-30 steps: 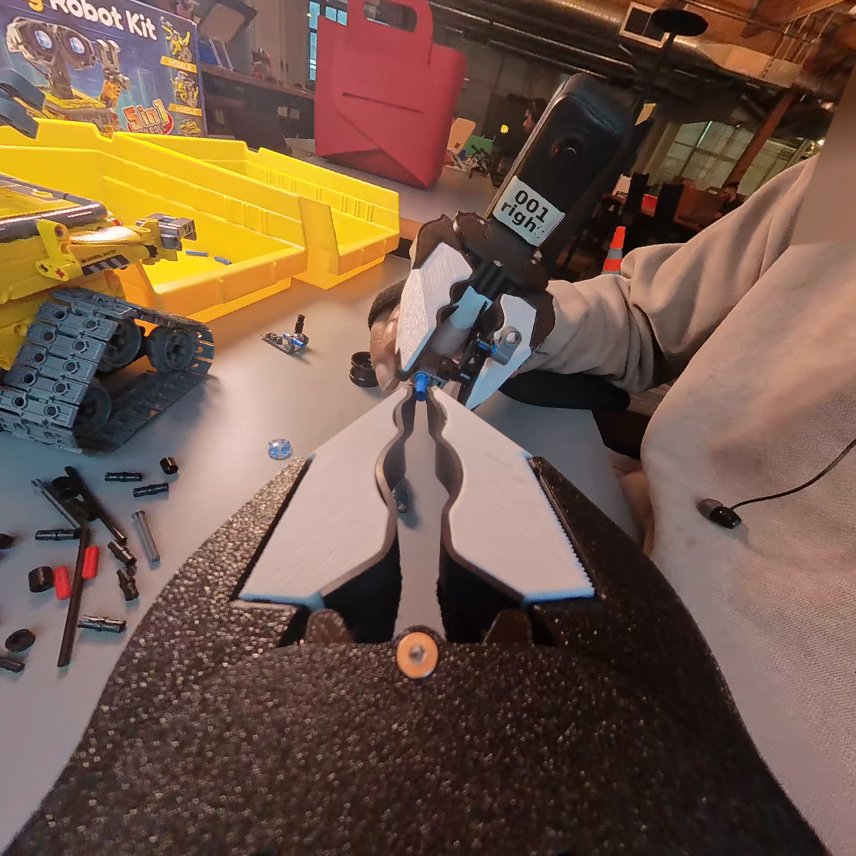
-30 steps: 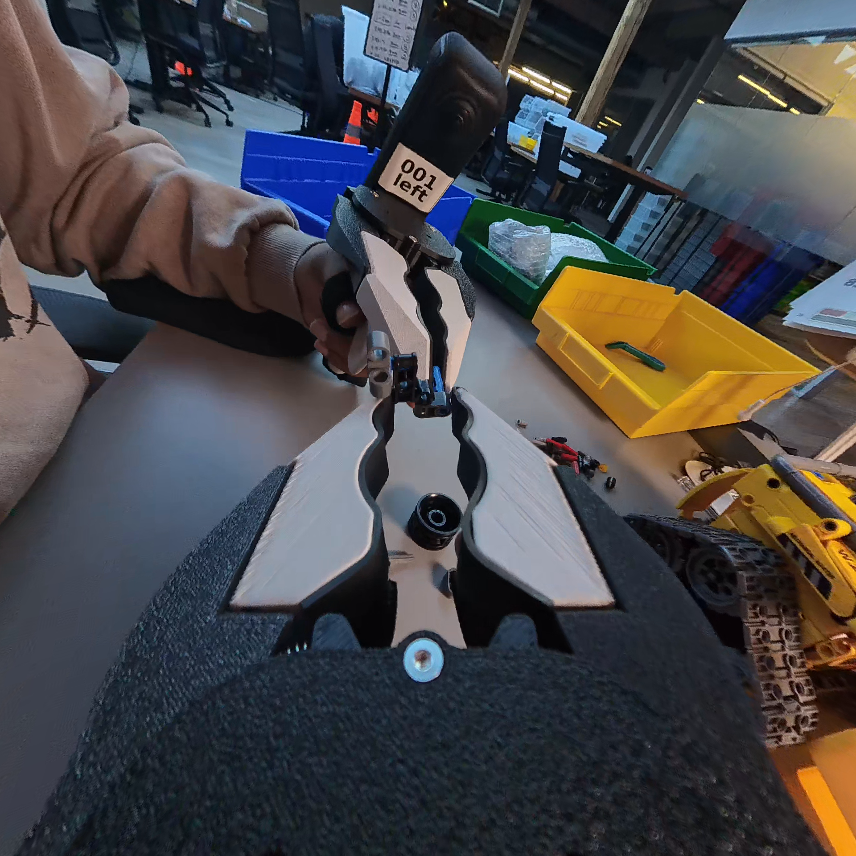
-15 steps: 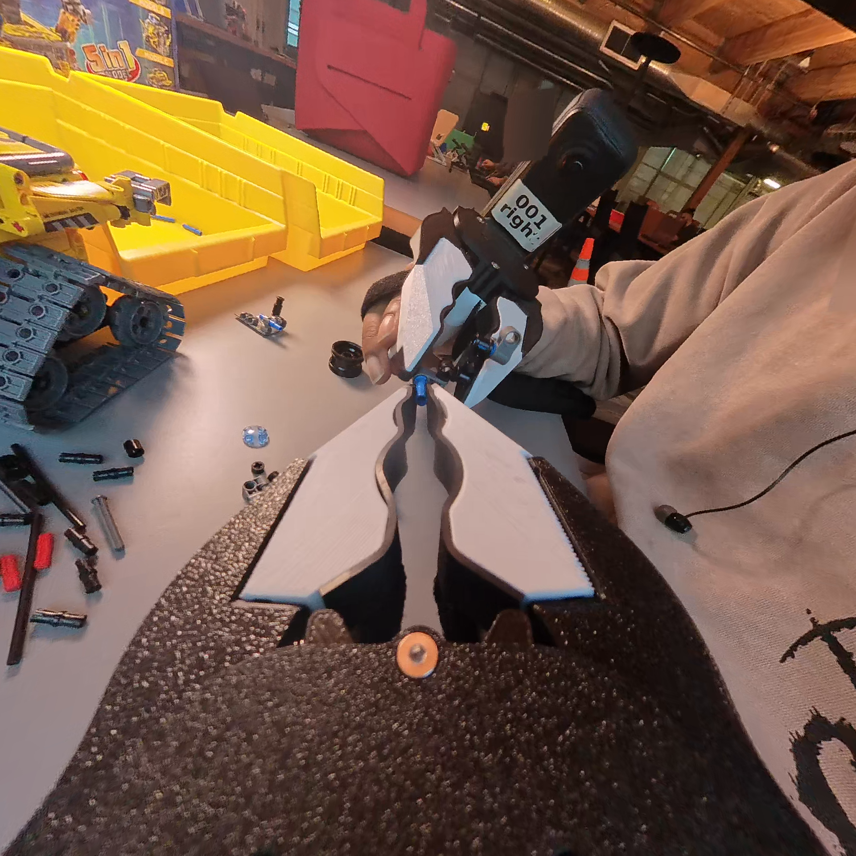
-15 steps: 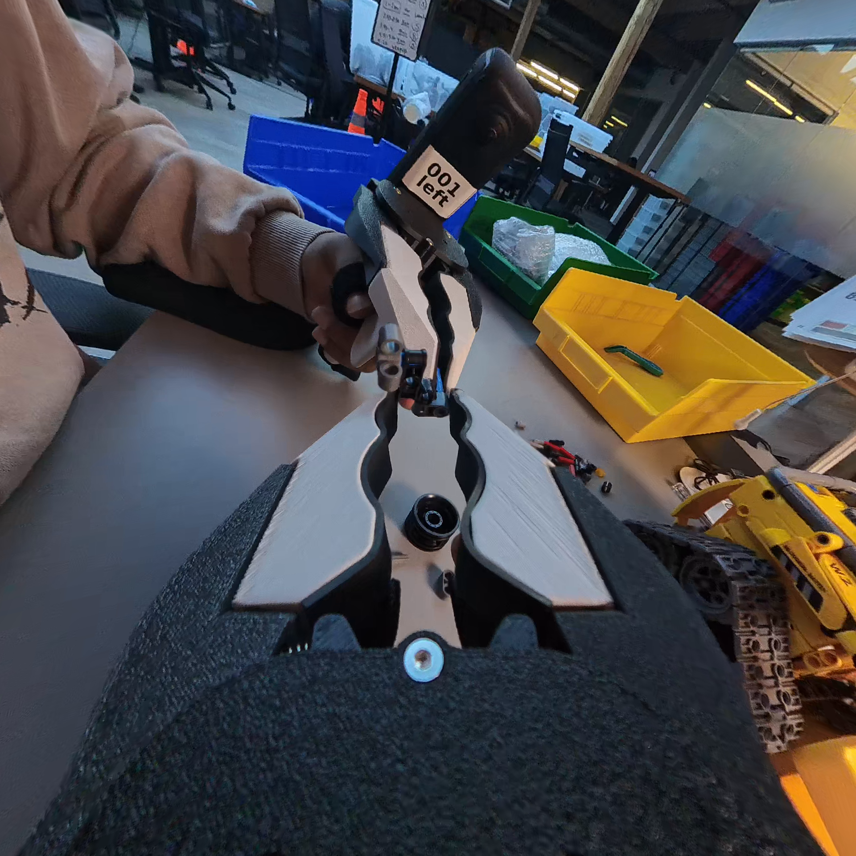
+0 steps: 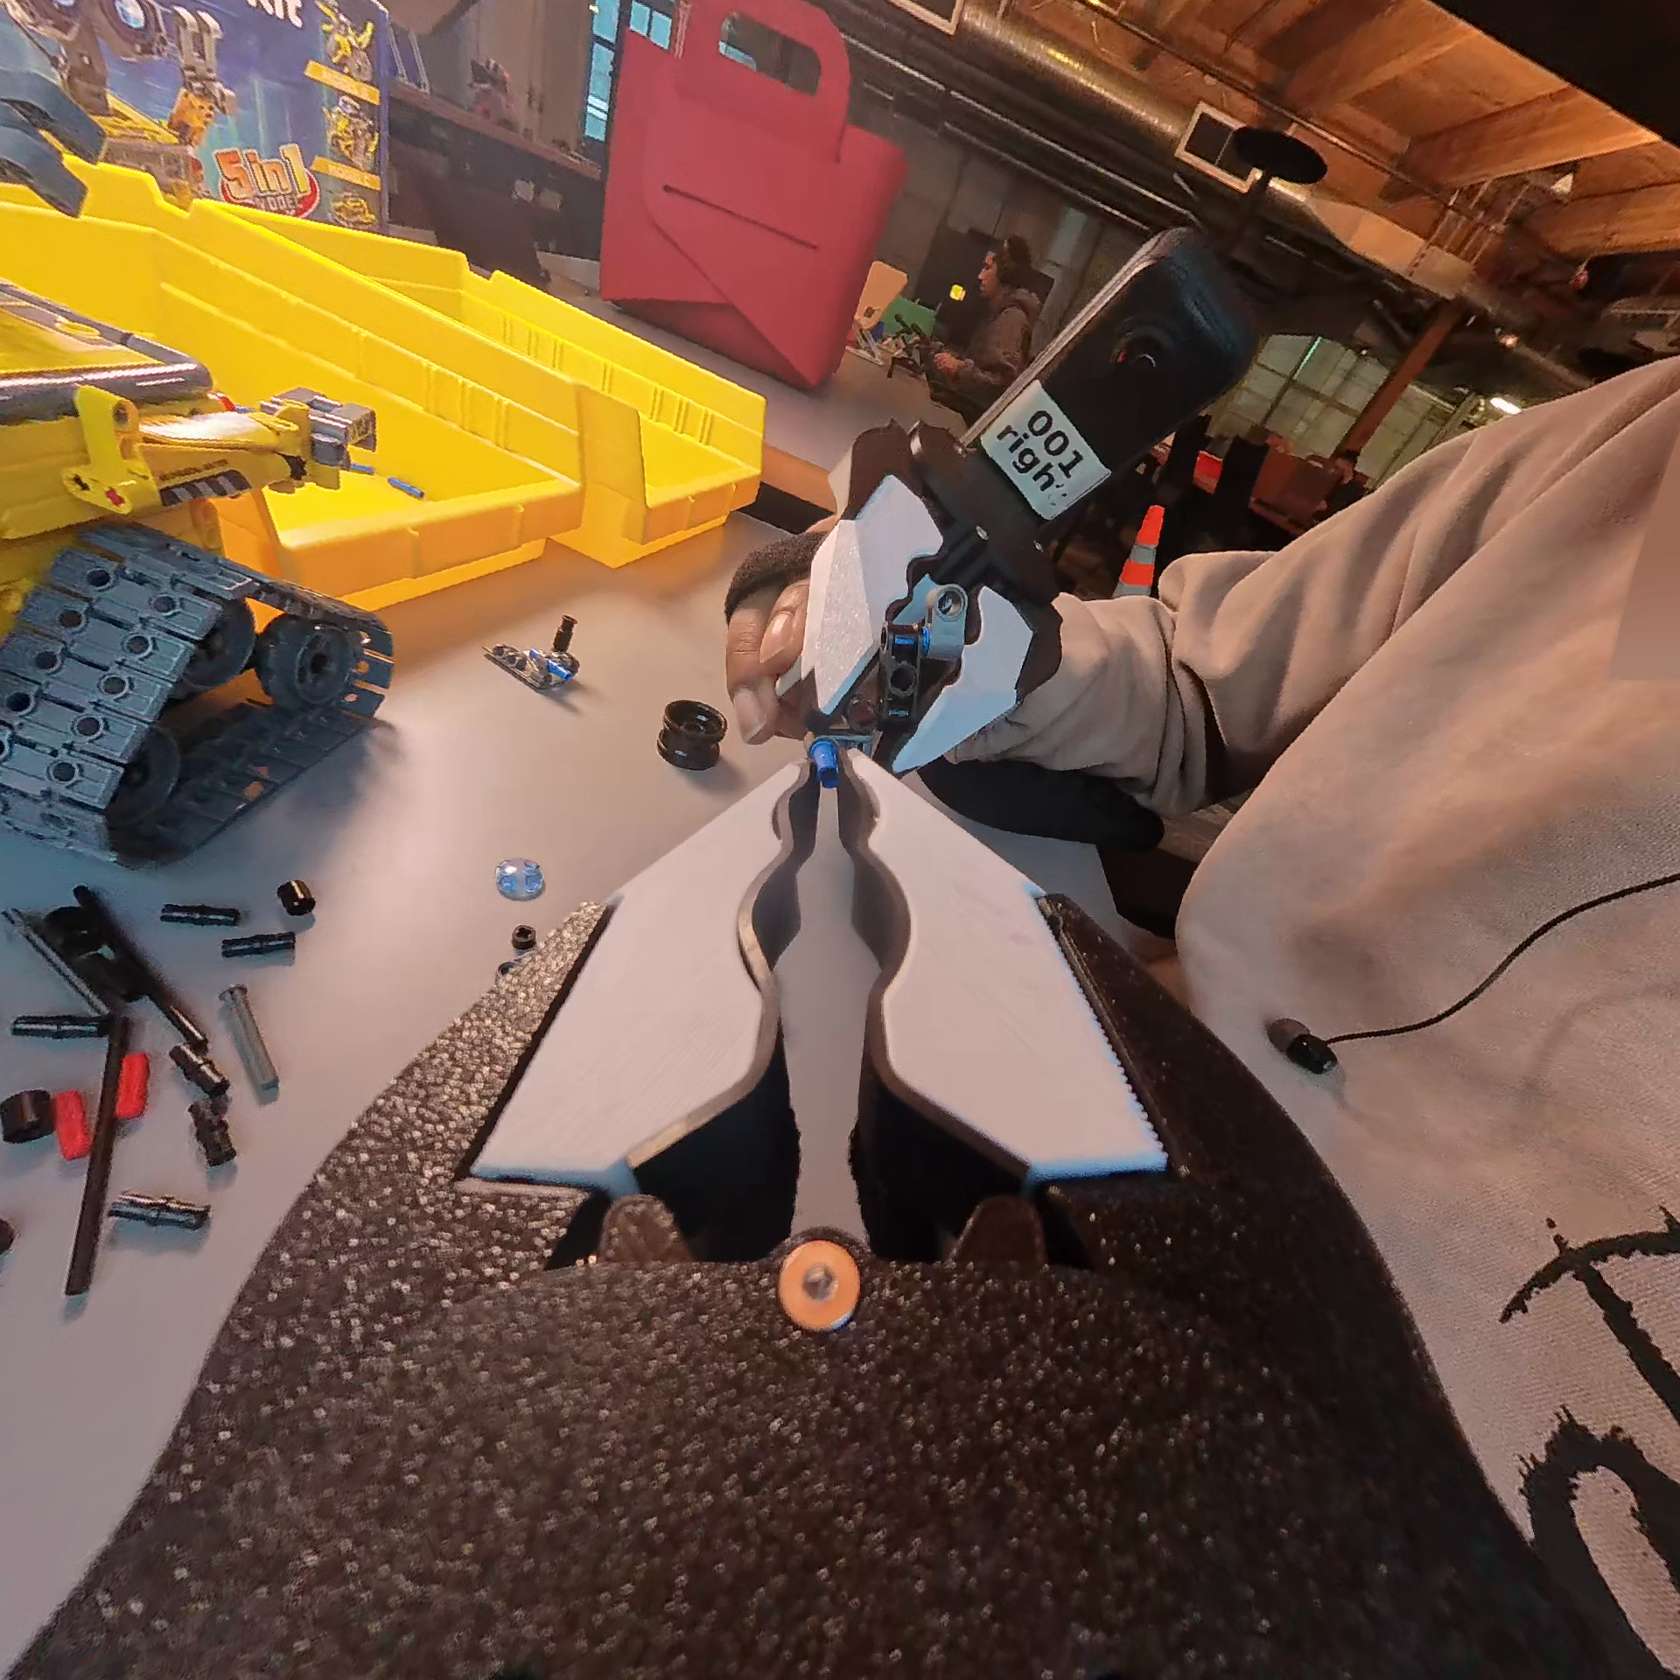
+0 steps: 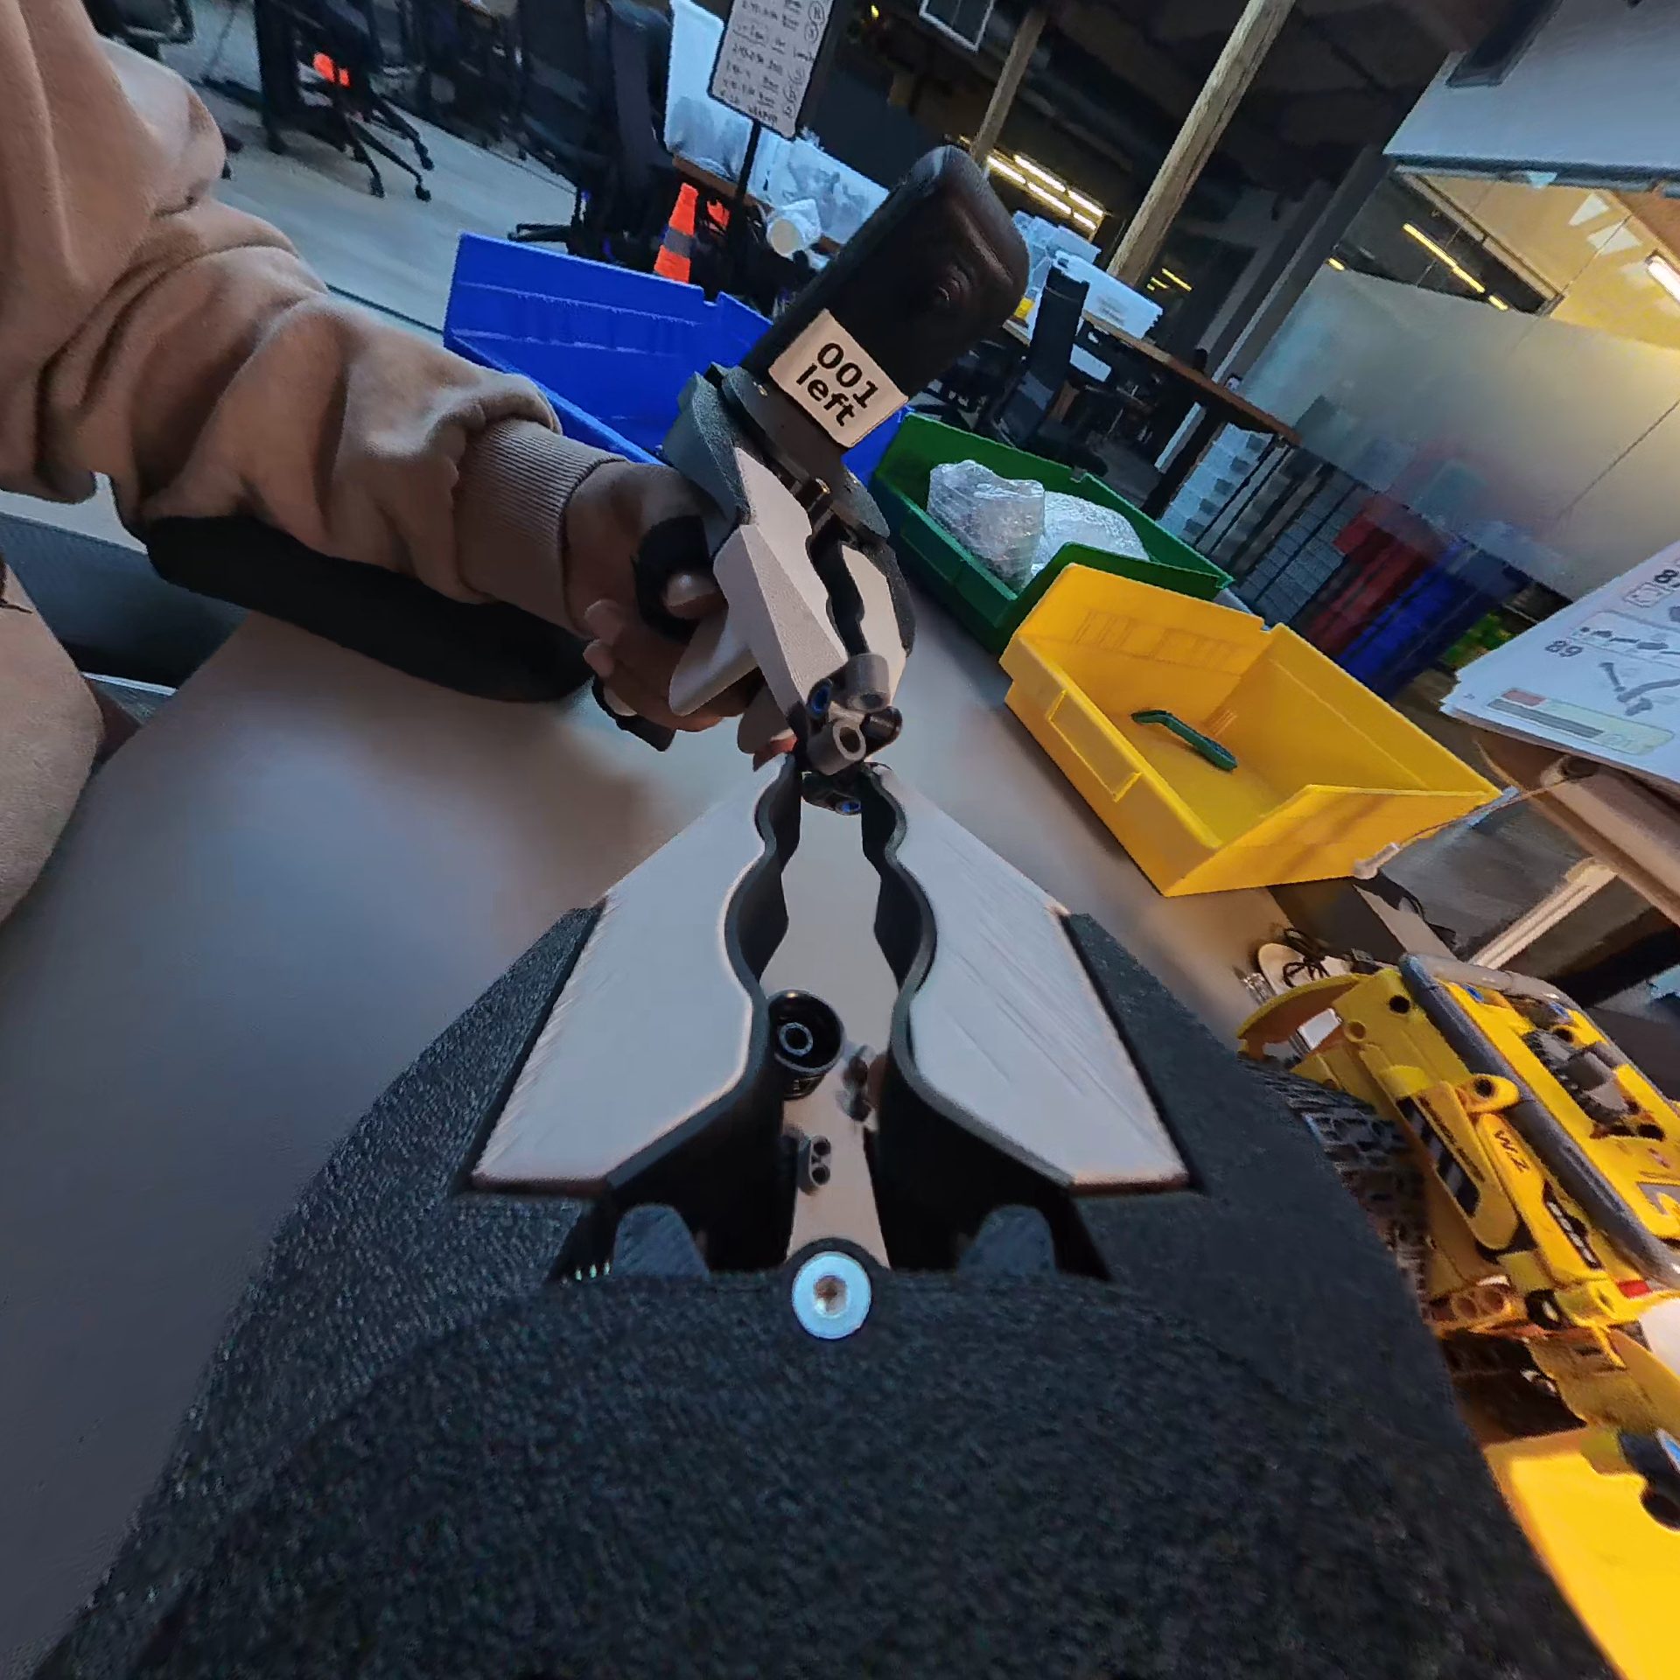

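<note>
Left tool [image 5: 825, 789] pinches blue pin [image 5: 824, 751]; right tool [image 6: 833, 789] grips small brick assembly [image 6: 845, 727], tips meeting above grey surface [image 5: 436, 818]; workshop behind.

Dim, warm overhead light; wide-angle bending at edges (right view slightly motion-blurred); soft shadows.

A large, dim workshop with exposed wooden ceiling beams [image 5: 1491, 136] and a silver air duct [image 5: 1073, 82]. Black office chairs [image 6: 364, 100] stand on a pale floor [image 6: 382, 227]. Strip lights [image 6: 1045, 182] glow beside a slanted wooden post [image 6: 1191, 136].
</note>
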### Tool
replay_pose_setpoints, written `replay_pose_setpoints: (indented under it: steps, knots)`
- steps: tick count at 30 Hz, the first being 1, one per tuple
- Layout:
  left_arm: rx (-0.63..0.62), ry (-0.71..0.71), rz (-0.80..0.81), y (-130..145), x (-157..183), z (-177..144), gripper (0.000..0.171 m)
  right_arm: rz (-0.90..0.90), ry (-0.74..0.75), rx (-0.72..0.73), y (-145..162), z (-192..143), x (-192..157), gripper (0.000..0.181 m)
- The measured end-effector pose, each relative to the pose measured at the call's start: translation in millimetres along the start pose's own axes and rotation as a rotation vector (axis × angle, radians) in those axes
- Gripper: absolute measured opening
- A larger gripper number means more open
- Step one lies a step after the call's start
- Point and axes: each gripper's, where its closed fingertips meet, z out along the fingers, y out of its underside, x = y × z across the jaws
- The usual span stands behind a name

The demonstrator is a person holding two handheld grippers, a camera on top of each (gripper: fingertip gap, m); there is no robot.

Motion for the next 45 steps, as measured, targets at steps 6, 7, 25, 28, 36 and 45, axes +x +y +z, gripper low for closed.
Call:
replay_pose_setpoints:
  steps: [6, 7, 25, 28, 36, 45]
  knots:
    - [-0.008, -0.009, 0.030, 0, 2, 0, 0.004, -0.049, 0.017, -0.009, -2, -1, -1, 0.011]
    - [-0.015, -0.007, 0.035, 1, 2, -1, 0.004, -0.044, 0.010, -0.012, -1, -1, -2, 0.011]
    - [0.003, 0.041, 0.001, 11, 2, -2, 0.005, -0.325, 0.101, -0.085, 4, 0, -13, 0.009]
    - [0.040, 0.031, 0.020, 5, 2, -5, 0.004, -0.244, 0.124, -0.055, 1, -4, -5, 0.018]
    - [0.053, 0.069, 0.050, 3, 12, -3, 0.004, -0.136, 0.066, -0.018, -1, -1, -11, 0.025]
    - [0.020, 0.110, 0.030, 9, 19, 0, 0.004, -0.122, 0.019, -0.010, -1, 1, -19, 0.014]
